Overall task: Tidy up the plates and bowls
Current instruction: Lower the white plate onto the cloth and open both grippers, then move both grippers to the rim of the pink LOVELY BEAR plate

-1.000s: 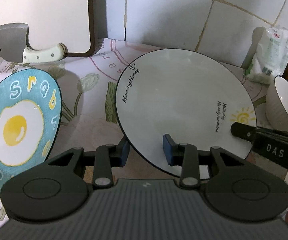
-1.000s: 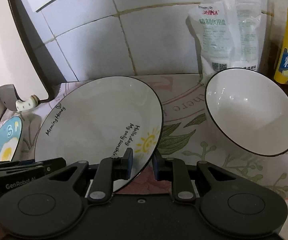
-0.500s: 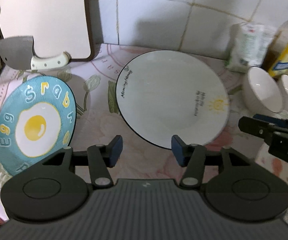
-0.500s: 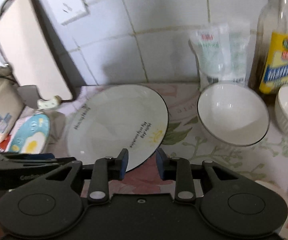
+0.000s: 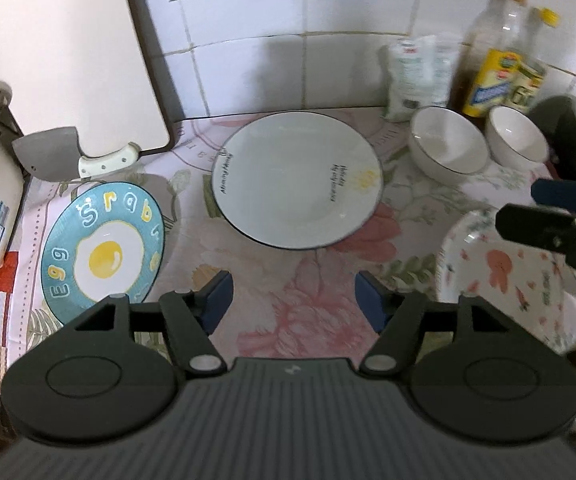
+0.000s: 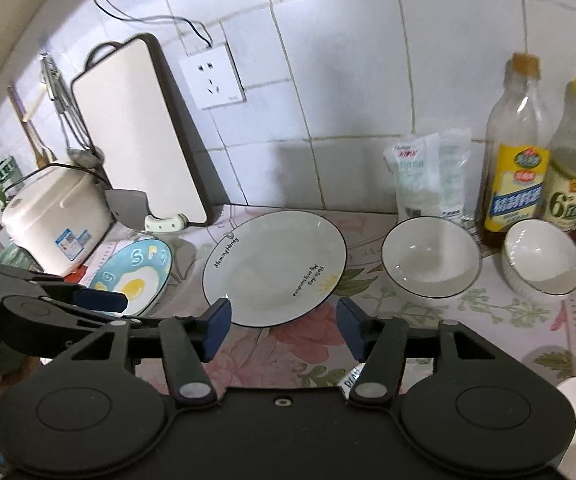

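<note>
A white plate with a black rim (image 5: 295, 180) lies flat in the middle of the flowered cloth; it also shows in the right wrist view (image 6: 274, 268). A blue egg plate (image 5: 102, 250) lies to its left. Two white bowls (image 5: 447, 150) (image 5: 517, 144) stand at the right. A patterned plate (image 5: 503, 276) lies at the front right. My left gripper (image 5: 293, 300) is open and empty, above the cloth, near side of the white plate. My right gripper (image 6: 284, 324) is open and empty, likewise pulled back from that plate.
A cutting board (image 5: 64, 60) leans on the tiled wall with a cleaver (image 5: 48, 156) below it. A rice cooker (image 6: 54, 224) stands at the left. A salt bag (image 6: 427, 176) and two bottles (image 6: 513, 168) stand behind the bowls.
Both grippers let go of the white plate, opened wide and pulled back and up. The plate now lies flat on the cloth.
</note>
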The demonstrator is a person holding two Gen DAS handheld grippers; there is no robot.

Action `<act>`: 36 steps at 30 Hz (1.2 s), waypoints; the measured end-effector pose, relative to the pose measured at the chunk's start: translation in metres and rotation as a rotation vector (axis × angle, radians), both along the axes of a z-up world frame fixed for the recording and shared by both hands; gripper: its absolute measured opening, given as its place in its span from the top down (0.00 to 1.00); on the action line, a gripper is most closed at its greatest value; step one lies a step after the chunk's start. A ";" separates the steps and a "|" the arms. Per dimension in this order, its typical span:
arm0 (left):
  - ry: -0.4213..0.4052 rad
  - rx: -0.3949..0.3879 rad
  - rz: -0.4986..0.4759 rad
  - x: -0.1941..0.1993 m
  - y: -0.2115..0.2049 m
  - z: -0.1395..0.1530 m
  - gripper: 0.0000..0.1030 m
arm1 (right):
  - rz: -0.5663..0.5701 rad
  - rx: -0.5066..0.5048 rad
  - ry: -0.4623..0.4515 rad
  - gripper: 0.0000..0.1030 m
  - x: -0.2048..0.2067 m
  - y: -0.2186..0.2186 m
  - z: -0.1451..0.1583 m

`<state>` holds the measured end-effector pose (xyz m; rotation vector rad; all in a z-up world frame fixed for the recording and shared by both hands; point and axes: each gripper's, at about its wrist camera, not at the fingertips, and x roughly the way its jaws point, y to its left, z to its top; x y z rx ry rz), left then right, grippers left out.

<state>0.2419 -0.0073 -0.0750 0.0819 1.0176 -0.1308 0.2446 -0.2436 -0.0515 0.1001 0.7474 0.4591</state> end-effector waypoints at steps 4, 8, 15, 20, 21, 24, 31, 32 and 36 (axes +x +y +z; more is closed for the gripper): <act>-0.013 0.006 -0.034 -0.019 -0.008 0.011 0.31 | 0.002 -0.019 -0.039 0.34 -0.022 -0.012 0.013; -0.020 0.023 -0.073 -0.036 -0.019 0.020 0.26 | -0.017 -0.052 -0.065 0.31 -0.044 -0.027 0.022; -0.028 0.046 -0.152 -0.059 -0.040 0.022 0.22 | -0.006 -0.109 -0.086 0.30 -0.082 -0.050 0.022; -0.024 0.052 -0.191 -0.071 -0.057 0.015 0.18 | -0.012 -0.124 -0.095 0.30 -0.106 -0.067 0.013; -0.023 0.054 -0.198 -0.073 -0.060 0.012 0.18 | -0.015 -0.123 -0.098 0.30 -0.111 -0.071 0.010; -0.019 0.056 -0.220 -0.077 -0.071 0.005 0.17 | -0.019 -0.118 -0.111 0.30 -0.123 -0.081 0.001; -0.017 0.058 -0.252 -0.082 -0.093 -0.016 0.14 | -0.024 -0.086 -0.163 0.30 -0.144 -0.098 -0.024; -0.022 0.060 -0.254 -0.082 -0.095 -0.019 0.14 | -0.025 -0.080 -0.167 0.30 -0.145 -0.100 -0.027; -0.068 0.074 -0.253 -0.084 -0.103 -0.031 0.13 | -0.061 -0.035 -0.193 0.30 -0.148 -0.110 -0.049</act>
